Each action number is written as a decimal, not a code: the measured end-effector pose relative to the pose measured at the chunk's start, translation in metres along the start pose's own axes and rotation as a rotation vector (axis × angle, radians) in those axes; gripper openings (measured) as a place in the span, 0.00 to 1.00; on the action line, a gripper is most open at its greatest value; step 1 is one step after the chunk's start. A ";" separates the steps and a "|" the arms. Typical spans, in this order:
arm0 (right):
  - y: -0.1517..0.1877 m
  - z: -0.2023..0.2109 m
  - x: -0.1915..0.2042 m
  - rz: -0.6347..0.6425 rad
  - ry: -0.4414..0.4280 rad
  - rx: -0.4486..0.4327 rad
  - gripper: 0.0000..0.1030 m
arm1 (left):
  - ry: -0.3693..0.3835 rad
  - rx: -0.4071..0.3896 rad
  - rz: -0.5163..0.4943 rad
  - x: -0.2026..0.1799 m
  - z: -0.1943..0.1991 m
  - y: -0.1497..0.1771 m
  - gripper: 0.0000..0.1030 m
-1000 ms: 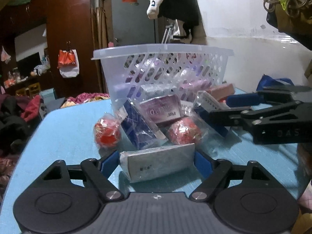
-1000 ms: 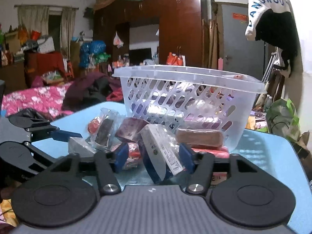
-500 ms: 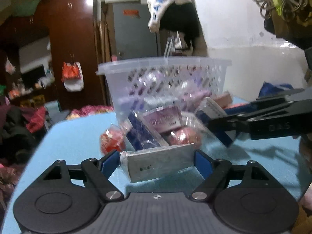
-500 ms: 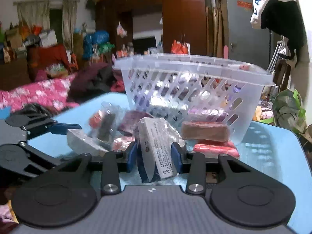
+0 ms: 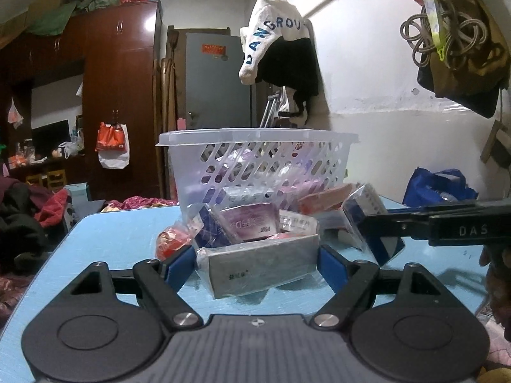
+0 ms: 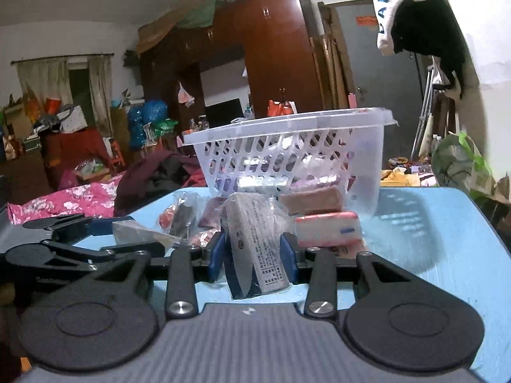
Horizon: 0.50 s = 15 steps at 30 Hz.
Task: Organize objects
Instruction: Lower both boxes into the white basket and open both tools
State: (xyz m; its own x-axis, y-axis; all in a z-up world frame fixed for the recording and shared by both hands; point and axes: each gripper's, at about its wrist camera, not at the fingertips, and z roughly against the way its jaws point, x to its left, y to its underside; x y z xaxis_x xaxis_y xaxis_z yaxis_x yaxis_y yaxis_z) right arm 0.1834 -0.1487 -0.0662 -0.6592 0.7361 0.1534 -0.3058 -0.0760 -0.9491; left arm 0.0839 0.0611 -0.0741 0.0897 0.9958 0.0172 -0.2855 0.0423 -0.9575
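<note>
With the right tool (image 6: 252,255) just clamped on the white-and-blue packet (image 6: 255,249) and the left tool (image 5: 255,260) clamped across the grey packet (image 5: 258,265), we must next lift both into the basket (image 5: 255,137).

My left hand-held gripper (image 5: 257,260) and right hand-held gripper (image 6: 252,255) are black, with blue pads (image 5: 329,266), silver screws and grey ribbed bodies.

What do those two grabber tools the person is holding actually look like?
Both look alike. The left gripper has a grey ribbed body, two round black discs, black linkage arms with silver bolts, and blue pads on its fingers. The right gripper matches it; seen side-on from the left camera, its black arm carries pale letters "DAS". No cables or sleeves show.
</note>
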 end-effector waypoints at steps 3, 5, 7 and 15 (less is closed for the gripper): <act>-0.001 0.004 -0.001 -0.008 0.002 -0.018 0.40 | 0.000 -0.012 0.011 0.001 0.002 -0.004 0.83; -0.004 0.009 -0.003 -0.007 0.003 -0.035 0.40 | 0.004 -0.027 0.022 0.002 0.003 -0.009 0.83; -0.009 0.014 -0.001 0.001 0.006 -0.059 0.40 | 0.011 -0.046 0.035 0.004 0.004 -0.020 0.83; -0.107 0.008 -0.007 0.094 0.054 -0.209 0.40 | 0.019 -0.236 0.107 0.028 -0.023 -0.142 0.83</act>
State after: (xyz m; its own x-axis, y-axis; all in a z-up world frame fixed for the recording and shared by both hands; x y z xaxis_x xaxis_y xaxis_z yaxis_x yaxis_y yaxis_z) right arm 0.2151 -0.1514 0.0365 -0.6383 0.7680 0.0523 -0.0927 -0.0092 -0.9957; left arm 0.1490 0.0815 0.0553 0.0891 0.9919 -0.0907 -0.0644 -0.0852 -0.9943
